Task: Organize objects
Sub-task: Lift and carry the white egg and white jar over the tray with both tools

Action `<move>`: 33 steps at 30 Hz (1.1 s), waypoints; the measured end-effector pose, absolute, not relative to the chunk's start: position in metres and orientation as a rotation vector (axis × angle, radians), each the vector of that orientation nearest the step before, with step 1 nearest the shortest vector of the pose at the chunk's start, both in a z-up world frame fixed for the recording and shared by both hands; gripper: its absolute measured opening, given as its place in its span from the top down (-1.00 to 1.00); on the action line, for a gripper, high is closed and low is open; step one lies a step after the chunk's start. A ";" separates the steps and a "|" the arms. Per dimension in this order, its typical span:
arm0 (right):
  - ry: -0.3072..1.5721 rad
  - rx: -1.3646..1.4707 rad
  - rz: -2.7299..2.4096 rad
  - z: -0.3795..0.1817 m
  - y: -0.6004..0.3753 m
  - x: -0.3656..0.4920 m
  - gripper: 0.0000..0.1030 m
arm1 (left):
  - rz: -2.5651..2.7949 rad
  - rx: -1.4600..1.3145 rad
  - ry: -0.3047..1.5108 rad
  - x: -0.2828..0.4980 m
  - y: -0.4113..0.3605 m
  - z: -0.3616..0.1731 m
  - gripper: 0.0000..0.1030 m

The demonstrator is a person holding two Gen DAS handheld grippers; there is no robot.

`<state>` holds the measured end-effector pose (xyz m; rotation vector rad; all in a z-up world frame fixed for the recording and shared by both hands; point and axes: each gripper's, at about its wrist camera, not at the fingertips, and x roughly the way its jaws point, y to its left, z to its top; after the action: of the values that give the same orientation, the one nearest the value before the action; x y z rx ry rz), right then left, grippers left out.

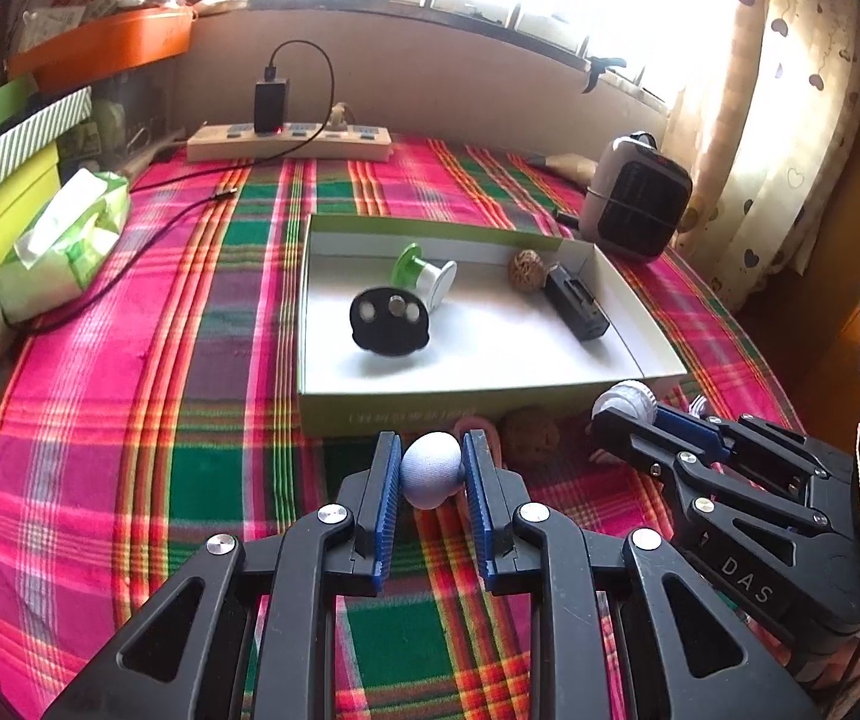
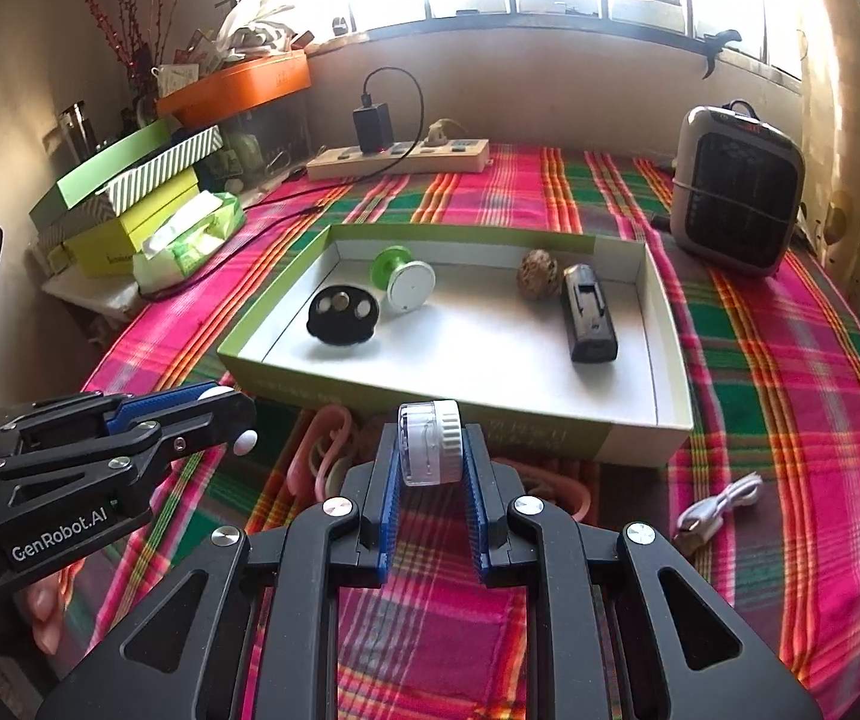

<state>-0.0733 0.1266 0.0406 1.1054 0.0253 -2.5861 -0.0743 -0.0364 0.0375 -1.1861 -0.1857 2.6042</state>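
Observation:
My left gripper (image 1: 430, 468) is shut on a pale blue-grey egg-shaped object (image 1: 430, 469), held just in front of the near wall of a shallow green-and-white box (image 1: 640, 354). My right gripper (image 2: 429, 450) is shut on a small clear container with a white ribbed cap (image 2: 430, 443), also before the box (image 2: 667, 360). The box holds a black disc with metal inserts (image 1: 389, 319), a green-and-white spool (image 1: 427, 273), a brown woven ball (image 1: 526, 269) and a black rectangular device (image 1: 577, 302). A brown ball (image 1: 531, 432) lies outside the near wall.
A plaid cloth (image 1: 190, 360) covers the table. A power strip with charger (image 1: 289, 141), stacked boxes (image 1: 4, 180) and a tissue pack (image 1: 64, 234) sit at left. A small heater (image 1: 637, 198) stands at right. Pink rings (image 2: 322, 450) and a white cable (image 2: 721, 504) lie near the front.

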 end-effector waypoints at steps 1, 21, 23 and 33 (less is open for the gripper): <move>0.028 1.099 -2.590 0.043 0.127 -0.075 0.61 | 2.607 -1.184 -0.183 -0.076 -0.036 0.038 0.62; 0.081 1.092 -2.603 0.049 0.122 -0.120 0.61 | 2.627 -1.188 -0.183 -0.112 -0.036 0.039 0.62; 0.095 1.096 -2.604 0.047 0.121 -0.127 0.61 | 2.631 -1.190 -0.187 -0.115 -0.037 0.039 0.62; 0.125 1.140 -2.602 0.039 0.114 -0.163 0.61 | 2.636 -1.218 -0.195 -0.126 -0.040 0.033 0.62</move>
<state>-0.1632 0.1143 0.0386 1.1397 0.1250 -2.6022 -0.1264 -0.0396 0.0329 -1.2177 -0.1949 2.6359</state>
